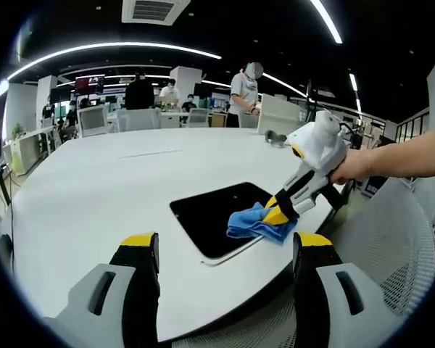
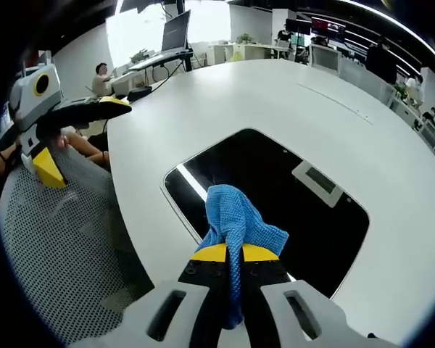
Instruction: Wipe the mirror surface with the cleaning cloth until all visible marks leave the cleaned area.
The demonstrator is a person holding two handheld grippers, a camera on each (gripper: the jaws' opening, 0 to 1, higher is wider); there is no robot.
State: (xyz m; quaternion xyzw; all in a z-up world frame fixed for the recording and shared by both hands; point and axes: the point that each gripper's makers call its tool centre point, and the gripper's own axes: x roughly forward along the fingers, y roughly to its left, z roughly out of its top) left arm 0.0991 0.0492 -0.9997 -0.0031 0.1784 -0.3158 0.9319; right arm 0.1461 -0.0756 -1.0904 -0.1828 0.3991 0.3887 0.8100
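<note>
R gripper [image 2: 228,253] jaws clamp blue cloth [image 2: 235,214], pressed on mirror [image 2: 275,188] near counter [image 2: 333,101] edge. L gripper [image 1: 225,250] jaws wide apart, holding nothing.

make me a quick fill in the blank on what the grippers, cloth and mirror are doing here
1. The right gripper is shut on a cloth whose colour is ____.
2. The cloth rests on the dark mirror, which lies flat on a table whose colour is ____.
3. The left gripper holds nothing and its jaws stand ____.
4. The tips of both grippers' jaws are coloured ____.

Missing words: blue; white; open; yellow
</note>
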